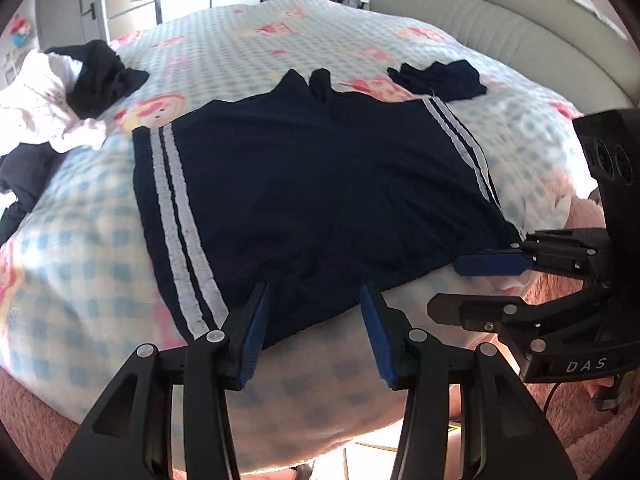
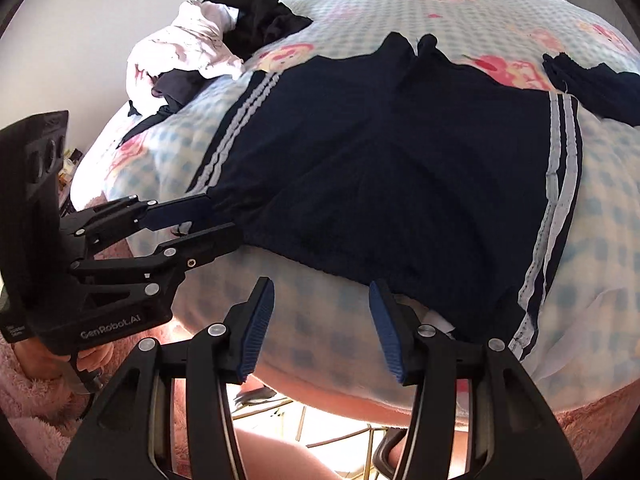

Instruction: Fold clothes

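Heaped white and dark clothes (image 1: 60,92) far left. Navy striped shorts (image 1: 312,184) spread flat on the checked bed (image 1: 80,248), waistband nearest. Left tool (image 1: 314,320) spread at the near hem; right tool (image 2: 320,320) spread too, by the right waistband corner. Best pinched at both corners, lifted evenly. Bare blanket beyond; small dark garment (image 1: 436,80) far right.

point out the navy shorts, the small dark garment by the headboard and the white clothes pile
navy shorts (image 1: 320,184), left wrist view, middle panel
small dark garment (image 1: 440,80), left wrist view, centre
white clothes pile (image 2: 180,48), right wrist view, top fold
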The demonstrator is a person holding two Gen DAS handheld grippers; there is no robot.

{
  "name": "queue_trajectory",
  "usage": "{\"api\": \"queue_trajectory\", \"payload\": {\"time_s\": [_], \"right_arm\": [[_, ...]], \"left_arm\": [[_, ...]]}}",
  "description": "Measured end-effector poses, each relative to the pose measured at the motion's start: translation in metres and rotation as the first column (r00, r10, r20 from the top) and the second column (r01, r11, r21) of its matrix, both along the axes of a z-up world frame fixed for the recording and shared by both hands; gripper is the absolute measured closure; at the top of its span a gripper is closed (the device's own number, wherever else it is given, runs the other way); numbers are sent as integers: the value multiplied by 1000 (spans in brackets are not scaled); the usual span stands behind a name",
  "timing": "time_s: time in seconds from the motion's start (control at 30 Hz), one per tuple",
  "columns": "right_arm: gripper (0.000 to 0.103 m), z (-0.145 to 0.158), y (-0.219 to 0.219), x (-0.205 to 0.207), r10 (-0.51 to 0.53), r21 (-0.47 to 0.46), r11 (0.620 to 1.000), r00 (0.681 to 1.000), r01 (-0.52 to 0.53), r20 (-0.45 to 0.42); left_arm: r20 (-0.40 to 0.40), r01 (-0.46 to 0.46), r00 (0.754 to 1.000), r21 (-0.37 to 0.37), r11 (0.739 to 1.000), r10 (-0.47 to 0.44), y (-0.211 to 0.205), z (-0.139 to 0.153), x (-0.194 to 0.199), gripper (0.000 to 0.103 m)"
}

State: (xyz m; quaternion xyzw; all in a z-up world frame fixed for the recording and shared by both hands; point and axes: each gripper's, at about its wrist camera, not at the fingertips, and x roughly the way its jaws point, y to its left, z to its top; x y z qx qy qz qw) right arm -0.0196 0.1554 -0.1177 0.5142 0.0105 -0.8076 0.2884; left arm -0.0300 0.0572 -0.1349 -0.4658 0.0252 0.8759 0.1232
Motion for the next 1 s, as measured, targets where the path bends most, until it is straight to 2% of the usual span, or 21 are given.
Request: {"api": "queue_trajectory", "payload": {"time_s": [0.1, 0.23, 0.3, 0.37, 0.5, 0.6, 0.73, 0.9, 1.0], "right_arm": [[52, -9, 1, -6, -9, 28, 1000, 1000, 8, 29], [52, -15, -4, -6, 16, 80, 997, 1000, -18, 26], [52, -14, -3, -6, 18, 71, 997, 1000, -20, 22], [52, -11, 1, -6, 13, 43, 999, 1000, -14, 20], [52, -5, 9, -4, 3, -14, 1000, 1000, -3, 15], [52, -1, 14, -3, -4, -57, 998, 1000, 5, 12], [52, 8, 22, 0, -22, -94, 995, 1000, 21, -6], [51, 10, 21, 3, -27, -47, 999, 999, 26, -18], [51, -7, 21, 1, -12, -89, 996, 999, 16, 47]], "left_arm": [[56, 17, 998, -80, 997, -12, -9, -7, 13, 54], [80, 17, 997, -126, 992, -7, -8, -5, 0, 54], [52, 8, 999, -120, 993, -2, -10, 5, 1, 54], [45, 38, 998, -76, 996, -35, -10, 12, 8, 54], [90, 84, 992, 1, 996, -84, -12, 7, 20, 43], [96, 69, 994, -88, 994, -61, -1, 0, 14, 43], [132, 47, 991, -209, 977, -19, 4, -7, 6, 43], [49, -3, 999, -131, 991, 10, -5, 21, 3, 43], [21, -61, 998, -99, 993, 63, -16, 30, -4, 49]]}}
